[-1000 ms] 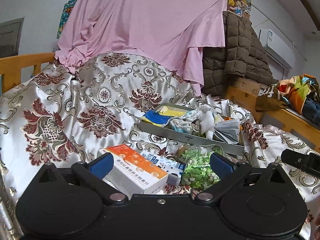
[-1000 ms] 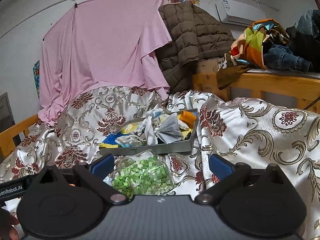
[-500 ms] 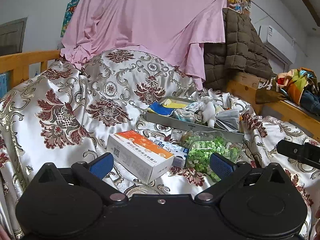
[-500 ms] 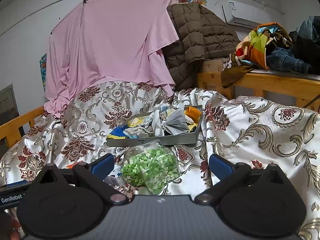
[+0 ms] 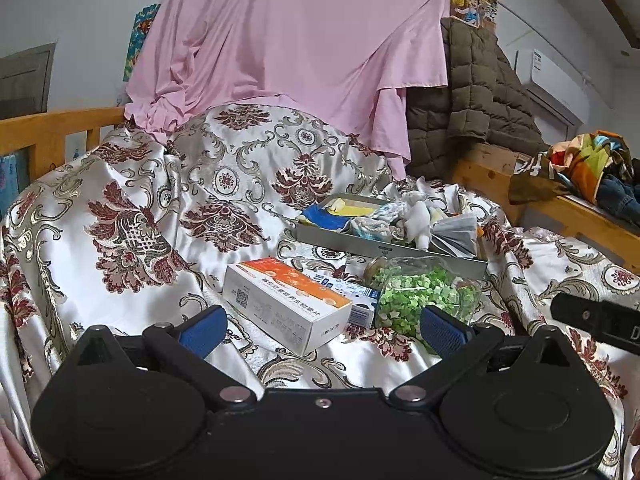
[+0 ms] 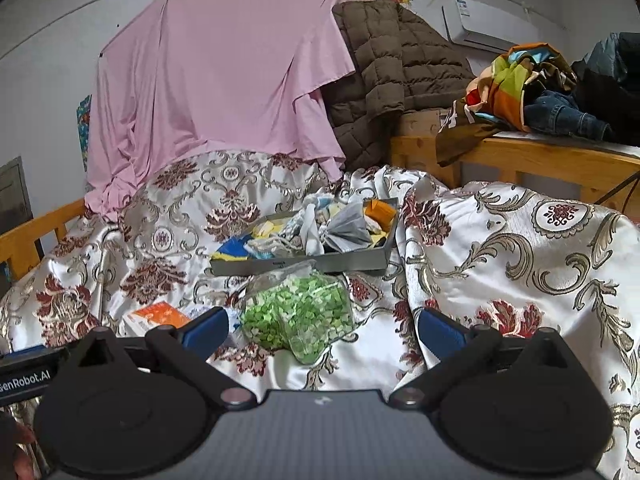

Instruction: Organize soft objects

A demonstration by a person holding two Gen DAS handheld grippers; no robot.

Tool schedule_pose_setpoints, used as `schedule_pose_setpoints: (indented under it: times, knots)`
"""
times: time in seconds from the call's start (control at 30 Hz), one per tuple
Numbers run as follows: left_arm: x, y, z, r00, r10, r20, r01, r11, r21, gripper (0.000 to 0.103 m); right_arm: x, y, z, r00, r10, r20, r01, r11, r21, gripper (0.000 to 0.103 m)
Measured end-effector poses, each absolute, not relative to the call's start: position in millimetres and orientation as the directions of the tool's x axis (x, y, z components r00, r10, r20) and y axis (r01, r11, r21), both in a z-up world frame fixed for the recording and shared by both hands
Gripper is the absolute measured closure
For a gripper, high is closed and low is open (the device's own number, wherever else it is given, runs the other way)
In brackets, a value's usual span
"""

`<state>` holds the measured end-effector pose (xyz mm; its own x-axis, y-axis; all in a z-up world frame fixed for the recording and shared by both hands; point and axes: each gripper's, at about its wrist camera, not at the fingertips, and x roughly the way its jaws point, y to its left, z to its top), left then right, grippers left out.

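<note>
**Both grippers wide and empty before the filled tray**

Left wrist view: the left gripper stands wide, nothing between its blue pads. Beyond it, on the patterned bedspread, lies an orange-and-white carton, a smaller blue-and-white box just beside it, and next to that a clear bag of green bits. Behind them the grey tray holds the soft objects, piled together; single pieces are hard to tell apart.

Right wrist view: the right gripper is also spread wide and holds nothing. The bag of green bits lies between its fingers' line and the tray, whose near wall touches or nearly touches the bag. A pink sheet hangs behind.
</note>
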<state>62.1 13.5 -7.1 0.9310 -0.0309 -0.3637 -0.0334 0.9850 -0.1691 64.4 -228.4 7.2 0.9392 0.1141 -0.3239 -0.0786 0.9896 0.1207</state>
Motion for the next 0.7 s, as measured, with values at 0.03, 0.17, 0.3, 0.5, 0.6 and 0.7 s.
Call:
schedule_pose_setpoints:
  times: [0.03, 0.17, 0.3, 0.5, 0.6, 0.7]
  knots:
    - [62, 13, -8, 0.932, -0.033, -0.362, -0.029, 0.986, -0.166, 0.001, 65, -227, 6, 0.937, 0.112, -0.331, -0.078, 0.99, 0.114, 0.0]
    - [61, 9, -13, 0.932, -0.027, -0.361, -0.023, 0.99, -0.136, 0.001, 65, -225, 1, 0.933, 0.095, -0.348, -0.068, 0.994, 0.088, 0.0]
    - [62, 8, -18, 0.93, -0.02, -0.367, -0.026, 0.992, -0.12, 0.001, 66, -226, -3, 0.929, 0.084, -0.359, -0.061, 0.995, 0.075, 0.0]
    - [63, 4, -23, 0.926, -0.013, -0.378, -0.023, 0.996, -0.09, 0.001, 68, -224, -8, 0.921, 0.079, -0.381, -0.063, 0.997, 0.053, 0.0]
    - [64, 4, -24, 0.924, -0.01, -0.383, -0.025, 0.996, -0.085, 0.001, 70, -223, -9, 0.915, 0.078, -0.395, -0.065, 0.997, 0.047, 0.0]
    - [64, 4, -24, 0.923, -0.007, -0.384, -0.029, 0.996, -0.087, 0.001, 71, -223, -11, 0.911, 0.075, -0.404, -0.065, 0.997, 0.04, 0.0]
